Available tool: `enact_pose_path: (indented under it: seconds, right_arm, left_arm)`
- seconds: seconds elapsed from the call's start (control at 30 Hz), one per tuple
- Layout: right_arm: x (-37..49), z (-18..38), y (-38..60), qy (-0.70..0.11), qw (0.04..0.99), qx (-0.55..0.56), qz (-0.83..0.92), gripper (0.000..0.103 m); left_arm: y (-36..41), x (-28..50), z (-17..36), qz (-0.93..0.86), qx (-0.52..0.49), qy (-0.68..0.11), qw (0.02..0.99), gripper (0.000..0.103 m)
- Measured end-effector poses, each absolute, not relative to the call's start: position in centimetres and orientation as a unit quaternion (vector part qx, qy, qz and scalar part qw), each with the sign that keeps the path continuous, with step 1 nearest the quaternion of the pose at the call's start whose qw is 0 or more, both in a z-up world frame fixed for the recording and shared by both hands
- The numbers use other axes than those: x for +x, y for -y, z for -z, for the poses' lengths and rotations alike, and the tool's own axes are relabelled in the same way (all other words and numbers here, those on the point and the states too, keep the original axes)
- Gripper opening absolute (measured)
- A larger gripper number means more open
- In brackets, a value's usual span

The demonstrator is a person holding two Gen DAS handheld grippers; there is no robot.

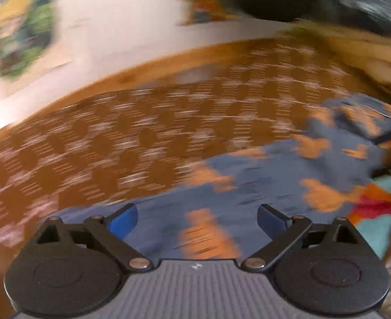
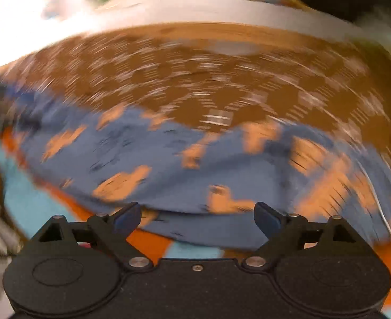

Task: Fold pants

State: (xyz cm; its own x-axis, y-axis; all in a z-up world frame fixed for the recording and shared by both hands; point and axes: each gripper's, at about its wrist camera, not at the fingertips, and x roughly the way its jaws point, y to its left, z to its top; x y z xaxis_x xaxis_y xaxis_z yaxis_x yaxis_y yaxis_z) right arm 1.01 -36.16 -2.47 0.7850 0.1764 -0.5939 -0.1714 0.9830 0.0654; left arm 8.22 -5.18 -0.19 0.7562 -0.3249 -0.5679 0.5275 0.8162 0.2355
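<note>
From my left wrist view, everything is smeared by blur, but I can make out the left gripper at the near edge with its jaws spread wide apart and nothing between them. Directly beyond them lie the pants, a blue garment printed with orange patches, spreading from the near centre out toward the right. They rest on a brown checked cloth that covers what I take to be a bed, running to a pale wall at the far side. At the near right, a bright orange, teal and red fabric lies under or beside the pants; I cannot tell which. From my right wrist view, equally blurred, the right gripper also has its jaws wide apart and empty. Here the pants fill the middle, left to right, with a soft rounded edge just beyond the fingertips; it seems to be a fold or hem, lying over the orange and teal fabric at the near side. The checked cloth stretches away behind. I judge the pants to be light, thin and floppy: they will drape, wrinkle and slide over the cloth beneath rather than hold a shape. I would pinch the near edge at two well-separated points, one per gripper, taking only the blue layer and not the bright fabric under it, and keep it taut so the fold lands flat.
</note>
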Motion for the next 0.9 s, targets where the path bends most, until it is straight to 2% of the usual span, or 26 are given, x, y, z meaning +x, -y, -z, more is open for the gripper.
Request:
enact_pose_path:
  seconds: [0.1,0.2,0.27,0.33,0.4,0.5,0.6,0.63,0.7,0.73,0.77,0.87,0.9]
  right_arm:
    - [0.1,2.1,38.7,-0.309,0.949,0.049,-0.032,0.091]
    - [-0.4,1.9,40.9,-0.309,0.949,0.068,0.004,0.085]
    - [0.0,2.2,42.0,-0.319,0.944,0.078,0.014,0.075]
    - [0.5,2.4,43.2,-0.328,0.939,0.099,0.022,0.069]
    - [0.8,2.6,44.5,-0.333,0.933,0.133,0.03,0.064]
    - [1.3,2.9,46.0,-0.336,0.921,0.194,0.036,0.056]
    - [1.6,3.0,46.8,-0.338,0.912,0.227,0.042,0.049]
    - [1.8,3.0,47.0,-0.339,0.911,0.23,0.046,0.044]
    - [2.0,3.0,47.0,-0.341,0.91,0.231,0.05,0.036]
    - [2.2,3.0,47.0,-0.342,0.909,0.231,0.05,0.029]
    - [2.3,3.1,47.1,-0.344,0.908,0.233,0.05,0.02]
    - [2.4,3.1,47.3,-0.343,0.909,0.233,0.05,0.004]
    - [2.4,3.0,47.4,-0.34,0.91,0.233,0.048,0.004]
  left_arm:
    - [10.7,8.3,1.3,0.316,0.198,-0.262,0.89,0.098]
    - [15.5,7.5,2.7,0.37,0.237,-0.228,0.869,0.091]
    - [17.3,6.8,3.4,0.389,0.254,-0.213,0.859,0.081]
    - [18.6,6.9,4.4,0.41,0.253,-0.228,0.846,0.06]
    - [19.1,7.0,5.4,0.428,0.24,-0.252,0.834,0.054]
    - [19.2,6.2,6.5,0.444,0.235,-0.272,0.821,0.053]
    - [19.6,6.0,7.2,0.44,0.253,-0.266,0.82,0.039]
    - [19.7,6.1,7.1,0.436,0.253,-0.266,0.821,0.032]
    - [19.5,6.3,6.8,0.431,0.247,-0.27,0.825,0.025]
    - [19.5,6.5,6.8,0.427,0.242,-0.274,0.827,0.021]
    - [19.4,6.6,6.7,0.425,0.239,-0.277,0.828,0.019]
    - [19.0,6.8,6.3,0.424,0.23,-0.285,0.828,0.016]
    - [18.9,6.8,6.1,0.425,0.228,-0.285,0.828,0.016]
